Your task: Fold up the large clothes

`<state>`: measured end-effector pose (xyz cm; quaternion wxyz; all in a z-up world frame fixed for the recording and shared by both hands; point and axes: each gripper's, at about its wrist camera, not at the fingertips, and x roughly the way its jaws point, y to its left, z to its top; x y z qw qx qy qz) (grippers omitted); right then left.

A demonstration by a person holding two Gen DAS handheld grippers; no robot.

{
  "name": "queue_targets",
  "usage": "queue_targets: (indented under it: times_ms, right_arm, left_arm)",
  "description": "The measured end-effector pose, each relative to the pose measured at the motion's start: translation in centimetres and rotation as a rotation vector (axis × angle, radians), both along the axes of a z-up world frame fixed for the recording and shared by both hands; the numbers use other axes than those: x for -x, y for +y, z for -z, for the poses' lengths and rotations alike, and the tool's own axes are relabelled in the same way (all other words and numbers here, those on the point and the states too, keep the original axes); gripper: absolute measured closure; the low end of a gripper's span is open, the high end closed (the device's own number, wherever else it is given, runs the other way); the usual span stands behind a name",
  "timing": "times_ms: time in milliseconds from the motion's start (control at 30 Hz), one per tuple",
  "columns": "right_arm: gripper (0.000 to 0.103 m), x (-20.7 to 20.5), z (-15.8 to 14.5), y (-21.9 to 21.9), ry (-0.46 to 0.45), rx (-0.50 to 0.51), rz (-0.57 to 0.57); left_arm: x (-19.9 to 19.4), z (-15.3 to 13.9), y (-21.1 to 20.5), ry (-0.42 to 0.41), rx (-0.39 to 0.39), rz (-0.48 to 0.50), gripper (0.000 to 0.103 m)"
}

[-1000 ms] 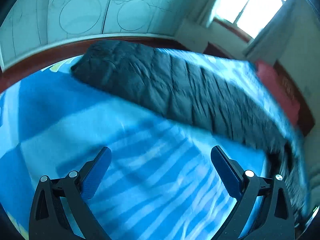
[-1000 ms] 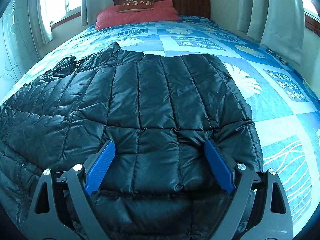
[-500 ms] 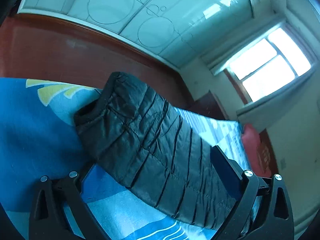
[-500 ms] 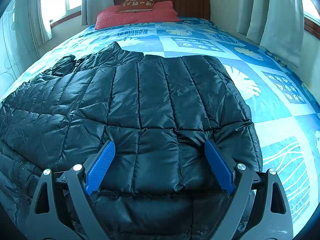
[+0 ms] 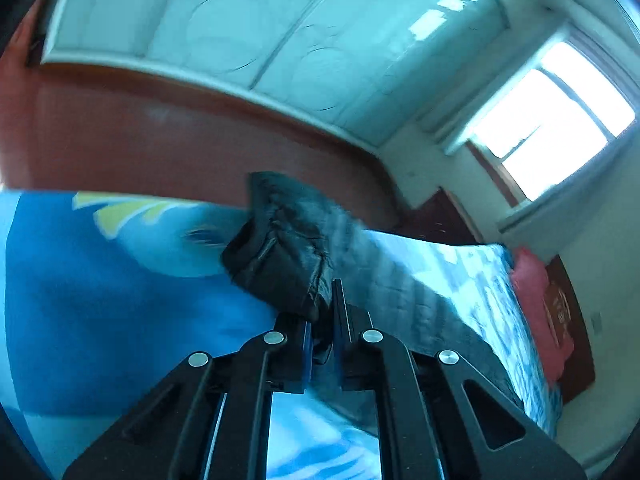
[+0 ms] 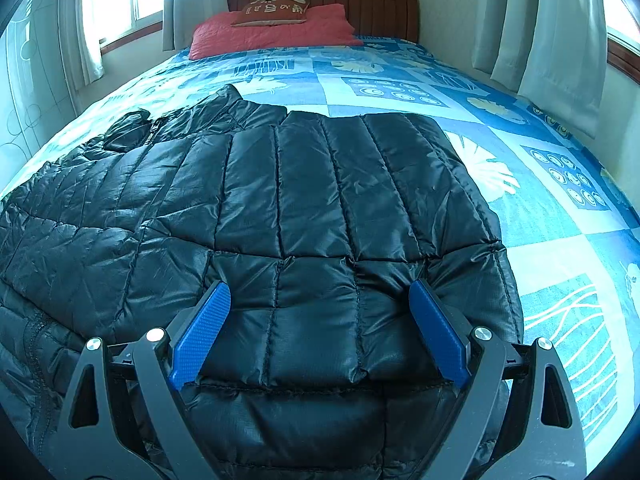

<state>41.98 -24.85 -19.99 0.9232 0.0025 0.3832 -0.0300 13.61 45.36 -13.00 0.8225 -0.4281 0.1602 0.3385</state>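
Half the black jacket (image 5: 280, 264) blurs past my left gripper (image 5: 322, 320), pinching its cuff; my right gripper (image 6: 320, 320) is spread wide.

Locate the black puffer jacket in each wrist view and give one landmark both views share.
Left wrist view: the black puffer jacket sits at centre, a narrow part with a cuff-like end pinched in the closed left tongs.
Right wrist view: the jacket fills the lower and middle picture, spread on the bed, with the right tongs open over its near part.
Shared landmark: the red pillow.
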Motion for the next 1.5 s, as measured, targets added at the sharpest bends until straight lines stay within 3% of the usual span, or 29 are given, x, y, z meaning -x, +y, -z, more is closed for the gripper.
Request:
queue_targets:
  times_ms: [133,233,533,800,1067,1167,1233,1300,1367,1500]
  right_arm:
    - [0.012,0.0,0.0,0.0,-0.002,-0.002,-0.001]
    - [0.012,0.0,0.0,-0.1,-0.003,-0.002,-0.002]
    - [0.012,-0.1,-0.2,-0.3,-0.006,-0.005,-0.001]
    - [0.012,0.0,-0.1,-0.1,-0.008,-0.006,0.0]
    - [0.012,0.0,-0.1,-0.1,-0.009,-0.009,0.002]
    - [0.012,0.0,-0.1,0.0,-0.008,-0.012,0.001]
    - [0.012,-0.2,-0.2,-0.1,-0.005,-0.02,-0.001]
    - [0.012,-0.3,-0.3,-0.3,0.0,-0.035,-0.004]
    - [0.012,-0.2,-0.7,-0.4,0.004,-0.057,-0.01]
    - [0.012,1.4,-3.0,-0.4,-0.042,-0.127,0.025]
  left_arm:
    - [-3.6,-3.5,-4.8,-0.007,-0.131,0.131,0.096]
    - [-7.2,-6.1,-10.7,-0.01,-0.223,0.275,0.096]
    - [-17.0,-8.9,-28.4,0.005,-0.34,0.653,0.096]
    - [-20.9,-6.8,-44.0,0.046,-0.447,0.933,0.096]
    - [-22.4,-1.3,-51.4,0.171,-0.459,1.083,0.096]
    - [-22.6,0.2,-52.6,0.235,-0.453,1.137,0.089]
    - [-22.2,0.1,-53.1,0.26,-0.463,1.168,0.073]
    - [-20.9,-0.7,-52.6,0.232,-0.47,1.18,0.04]
    - [-19.3,-2.0,-52.3,0.167,-0.467,1.193,0.033]
    - [-17.1,-4.4,-50.7,0.109,-0.467,1.204,0.033]
